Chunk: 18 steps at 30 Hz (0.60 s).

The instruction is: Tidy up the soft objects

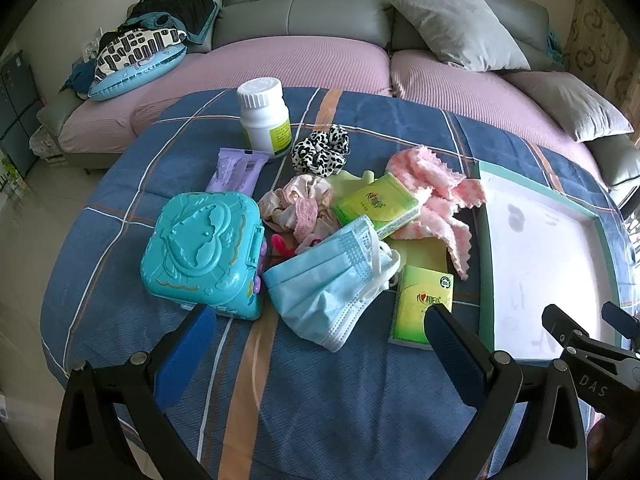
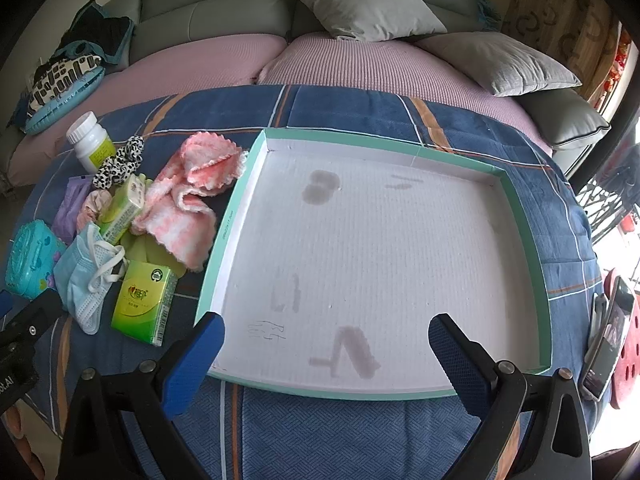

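Note:
A pile lies on the blue plaid cloth: a light blue face mask (image 1: 328, 284) (image 2: 86, 276), a pink towel (image 1: 436, 196) (image 2: 188, 196), a leopard scrunchie (image 1: 320, 148) (image 2: 120, 162), a pink scrunchie (image 1: 296, 204), two green tissue packs (image 1: 424, 304) (image 1: 376, 204) (image 2: 144, 300). A white tray with a green rim (image 2: 524, 204) (image 1: 486, 240) lies empty at the right. My left gripper (image 1: 320, 320) is open just in front of the mask. My right gripper (image 2: 326, 328) is open over the tray's near edge.
A turquoise plastic case (image 1: 204, 248), a white pill bottle (image 1: 266, 116) and a purple wipes pack (image 1: 236, 170) sit in the pile. A sofa with grey pillows (image 1: 460, 28) is behind. A phone (image 2: 608, 336) lies at the far right.

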{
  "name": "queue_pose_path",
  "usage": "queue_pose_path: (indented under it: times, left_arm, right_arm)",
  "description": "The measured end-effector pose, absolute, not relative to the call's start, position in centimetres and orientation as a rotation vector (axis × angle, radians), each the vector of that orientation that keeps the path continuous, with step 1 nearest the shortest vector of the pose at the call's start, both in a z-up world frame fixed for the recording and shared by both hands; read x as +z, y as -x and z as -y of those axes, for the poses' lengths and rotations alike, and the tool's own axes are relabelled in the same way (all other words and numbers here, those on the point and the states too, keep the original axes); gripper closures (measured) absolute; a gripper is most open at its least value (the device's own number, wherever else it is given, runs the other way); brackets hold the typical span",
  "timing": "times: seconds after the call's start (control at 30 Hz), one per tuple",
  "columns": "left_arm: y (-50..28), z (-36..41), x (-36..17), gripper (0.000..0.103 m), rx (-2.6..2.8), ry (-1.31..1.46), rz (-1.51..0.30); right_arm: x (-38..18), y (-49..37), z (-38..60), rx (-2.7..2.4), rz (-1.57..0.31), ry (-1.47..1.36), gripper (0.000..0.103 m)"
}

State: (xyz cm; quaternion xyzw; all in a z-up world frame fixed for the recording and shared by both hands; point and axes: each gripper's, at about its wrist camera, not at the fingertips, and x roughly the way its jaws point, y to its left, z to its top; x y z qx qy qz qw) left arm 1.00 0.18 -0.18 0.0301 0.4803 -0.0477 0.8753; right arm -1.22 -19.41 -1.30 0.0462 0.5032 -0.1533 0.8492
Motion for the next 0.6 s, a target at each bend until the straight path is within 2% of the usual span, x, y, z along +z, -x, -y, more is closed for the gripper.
queue_pose_path:
  times: [0.17, 0.4, 0.6]
  left_arm:
    - [-1.0, -0.6, 0.5, 0.000, -0.109, -0.038, -1.001]
    - [-1.6, -2.2, 2.9, 0.000, -0.109, 0.030, -0.956]
    - [-3.3, -4.1, 4.1, 0.000, -0.072, 0.086, -0.939]
  right_arm:
    - [-0.7, 1.0, 19.4, -0.329, -1.042, -0.103, 0.000]
    - [2.0, -0.3, 18.7, -0.261, -0.913, -0.112, 0.000]
    - [1.7, -2.6, 16.6, -0.162, -0.892, -0.070, 0.000]
